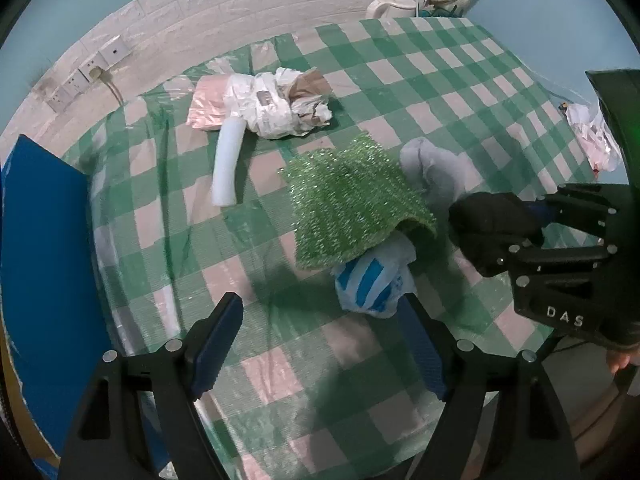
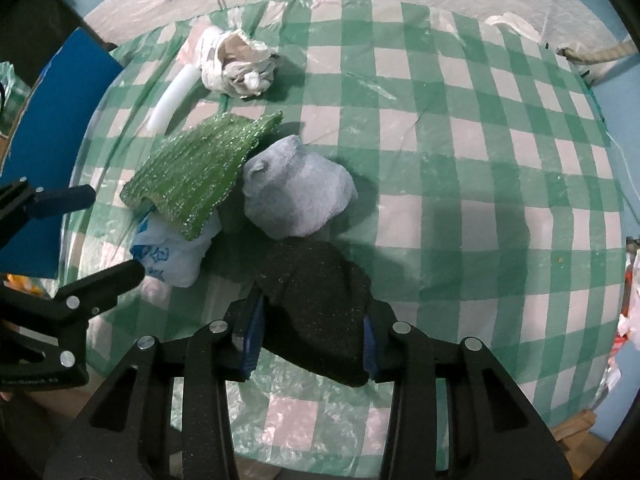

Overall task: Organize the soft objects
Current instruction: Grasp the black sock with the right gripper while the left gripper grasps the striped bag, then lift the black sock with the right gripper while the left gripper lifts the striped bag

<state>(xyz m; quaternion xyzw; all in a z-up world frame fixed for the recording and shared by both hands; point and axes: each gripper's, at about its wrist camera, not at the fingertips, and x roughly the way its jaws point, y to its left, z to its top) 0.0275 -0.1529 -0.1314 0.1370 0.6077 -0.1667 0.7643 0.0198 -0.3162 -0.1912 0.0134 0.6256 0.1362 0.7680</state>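
A black sock [image 2: 316, 304] lies on the green-and-white checked tablecloth [image 2: 460, 160], and my right gripper [image 2: 314, 312] is shut on it, its blue pads pressing both sides. The left wrist view shows that gripper [image 1: 520, 224] at the right with the black sock [image 1: 488, 224] in it. Just beyond are a grey sock [image 2: 296, 188], a glittery green cloth [image 2: 196, 168] and, partly under the cloth, a blue-and-white plastic bag [image 2: 172, 256]. My left gripper [image 1: 320, 304] hangs open over the table, the bag [image 1: 372, 284] just beyond its right fingertip.
A white foam tube [image 1: 228, 160], a crumpled white-and-brown paper bundle [image 1: 280, 104] and a pink sheet [image 1: 208, 104] lie farther back. A blue board [image 1: 44, 248] stands at the table's left edge. A white kettle [image 1: 392, 4] sits beyond the far edge by the wall.
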